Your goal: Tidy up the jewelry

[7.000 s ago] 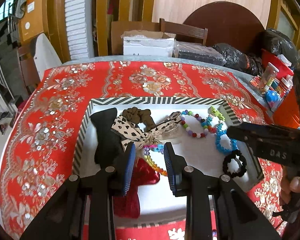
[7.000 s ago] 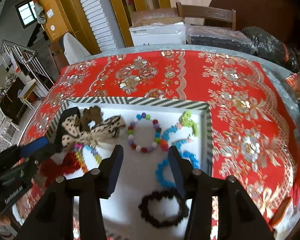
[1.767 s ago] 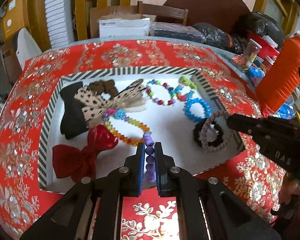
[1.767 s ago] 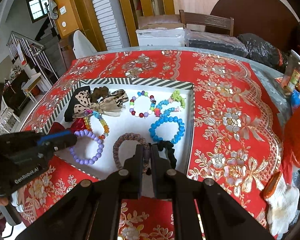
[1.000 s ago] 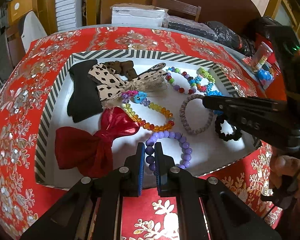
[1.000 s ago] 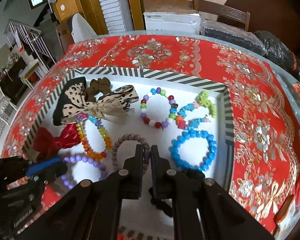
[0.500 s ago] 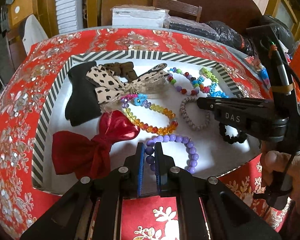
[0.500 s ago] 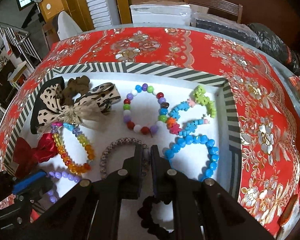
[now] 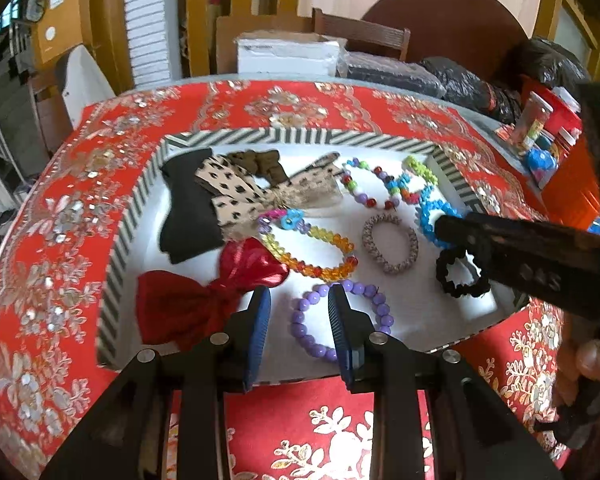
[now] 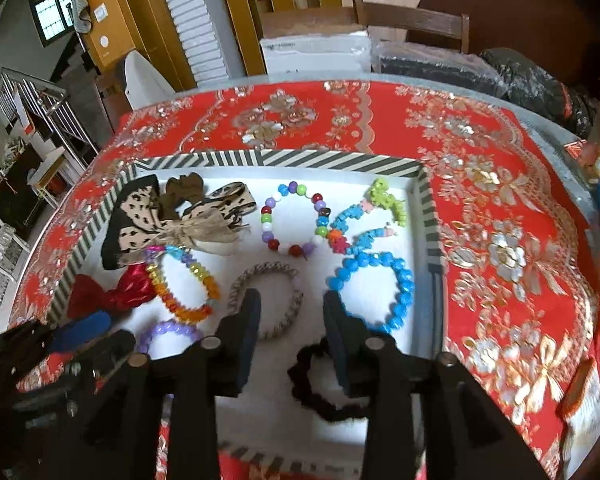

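Now | both grippers' fingers apart | black scrunchie (image 10: 324,396) half-hidden behind right gripper (image 10: 290,314) | left gripper (image 9: 300,312)

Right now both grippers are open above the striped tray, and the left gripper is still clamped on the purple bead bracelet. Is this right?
Not quite. The left gripper is not clamped: in the left wrist view its jaws stand apart, and the purple bead bracelet lies loose on the white floor of the striped tray. The right gripper is open too, as you say.
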The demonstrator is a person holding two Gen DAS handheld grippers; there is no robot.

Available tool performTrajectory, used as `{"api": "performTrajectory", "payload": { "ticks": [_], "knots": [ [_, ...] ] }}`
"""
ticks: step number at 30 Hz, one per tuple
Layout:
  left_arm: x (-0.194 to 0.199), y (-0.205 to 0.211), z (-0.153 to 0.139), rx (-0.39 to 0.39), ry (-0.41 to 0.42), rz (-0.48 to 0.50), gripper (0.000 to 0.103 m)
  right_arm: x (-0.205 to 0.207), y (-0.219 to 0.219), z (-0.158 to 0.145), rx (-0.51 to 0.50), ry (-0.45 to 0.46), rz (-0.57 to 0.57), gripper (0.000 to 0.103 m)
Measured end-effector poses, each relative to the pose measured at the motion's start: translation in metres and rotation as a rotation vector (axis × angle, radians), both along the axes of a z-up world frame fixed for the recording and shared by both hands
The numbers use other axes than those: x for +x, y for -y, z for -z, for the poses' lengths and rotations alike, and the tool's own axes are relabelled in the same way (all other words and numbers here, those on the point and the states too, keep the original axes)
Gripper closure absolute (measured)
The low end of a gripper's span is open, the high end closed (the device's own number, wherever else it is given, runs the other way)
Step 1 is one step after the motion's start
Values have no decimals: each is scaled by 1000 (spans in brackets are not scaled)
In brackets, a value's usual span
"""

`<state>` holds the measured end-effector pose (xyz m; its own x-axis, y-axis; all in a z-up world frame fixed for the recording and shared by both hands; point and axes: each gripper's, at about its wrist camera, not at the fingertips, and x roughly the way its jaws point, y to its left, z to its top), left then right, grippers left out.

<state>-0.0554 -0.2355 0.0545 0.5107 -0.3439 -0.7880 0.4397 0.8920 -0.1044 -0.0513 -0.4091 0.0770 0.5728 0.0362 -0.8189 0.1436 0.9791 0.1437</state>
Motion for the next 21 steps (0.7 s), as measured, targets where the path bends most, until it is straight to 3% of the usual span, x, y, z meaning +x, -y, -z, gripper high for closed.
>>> {"api": "performTrajectory", "payload": {
  "ticks": [6, 21],
  "knots": [
    [-12, -8, -13, 11, 63, -46, 82, -31, -3, -14, -15, 35, 19, 57],
    [-48, -15, -34, 10, 128, -91, 82, -90, -20, -33, -43, 118, 81, 46]
  ]
}}
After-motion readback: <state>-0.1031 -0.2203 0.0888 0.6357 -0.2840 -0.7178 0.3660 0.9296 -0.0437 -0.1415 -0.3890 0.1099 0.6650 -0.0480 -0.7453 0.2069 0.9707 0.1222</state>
